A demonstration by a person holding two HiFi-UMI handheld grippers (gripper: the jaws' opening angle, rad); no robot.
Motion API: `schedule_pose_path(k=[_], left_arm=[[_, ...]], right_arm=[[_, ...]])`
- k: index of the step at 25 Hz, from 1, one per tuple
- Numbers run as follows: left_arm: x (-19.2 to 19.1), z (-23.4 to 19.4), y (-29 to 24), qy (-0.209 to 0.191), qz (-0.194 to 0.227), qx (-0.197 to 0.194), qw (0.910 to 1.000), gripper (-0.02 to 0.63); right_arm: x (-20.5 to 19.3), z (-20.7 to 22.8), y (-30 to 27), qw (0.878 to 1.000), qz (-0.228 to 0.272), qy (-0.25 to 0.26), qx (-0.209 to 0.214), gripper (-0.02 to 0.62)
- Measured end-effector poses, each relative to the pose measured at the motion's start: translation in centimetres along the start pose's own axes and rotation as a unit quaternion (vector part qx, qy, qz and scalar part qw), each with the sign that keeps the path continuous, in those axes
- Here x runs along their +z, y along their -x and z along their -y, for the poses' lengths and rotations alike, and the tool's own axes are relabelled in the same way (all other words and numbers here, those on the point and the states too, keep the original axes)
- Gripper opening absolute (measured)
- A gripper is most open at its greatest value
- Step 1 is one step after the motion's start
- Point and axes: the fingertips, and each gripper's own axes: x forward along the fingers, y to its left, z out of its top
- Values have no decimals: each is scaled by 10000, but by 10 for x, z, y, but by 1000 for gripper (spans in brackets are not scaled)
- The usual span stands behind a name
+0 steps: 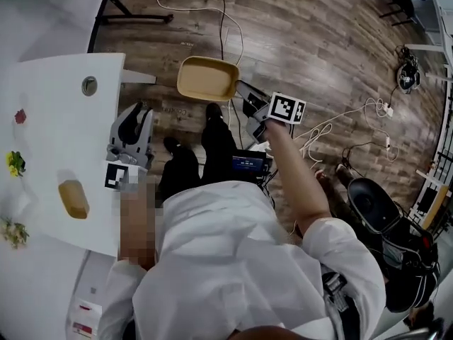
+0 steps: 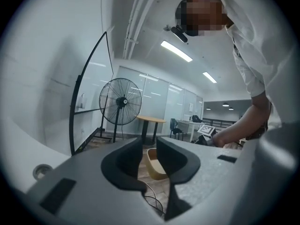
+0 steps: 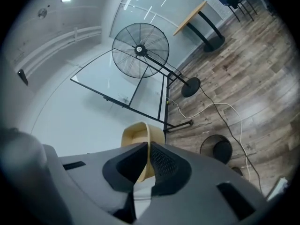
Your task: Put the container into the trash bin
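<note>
Clenched on the tan container's (image 1: 205,78) rim, the right gripper (image 3: 146,151) holds it clear above the floor (image 1: 318,34), likely bound for the black trash bin (image 1: 371,202); the left gripper (image 2: 149,154) hangs released, empty.

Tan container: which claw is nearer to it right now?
Right. The right claw is shut on the container, at its rim; the left claw sits apart from it, empty, by the white table.
</note>
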Motion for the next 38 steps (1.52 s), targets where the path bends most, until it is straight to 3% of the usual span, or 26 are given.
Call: schedule_pose_path(k=[13, 19, 26, 38], left_arm=[[-137, -10, -79, 280, -585, 302, 9974, 92], [-198, -18, -90, 438, -822, 357, 9950, 92], [-261, -23, -106, 697, -1012, 374, 9917, 92], [-327, -31, -127, 989, -1097, 297, 9886, 92]], right_arm=[[-31, 163, -58, 9980, -619, -117, -84, 41], [-64, 232, -89, 9941, -1046, -25, -277, 41], [-73, 298, -122, 9929, -1128, -18, -368, 41], [-103, 399, -178, 9853, -1452, 239, -864, 41]])
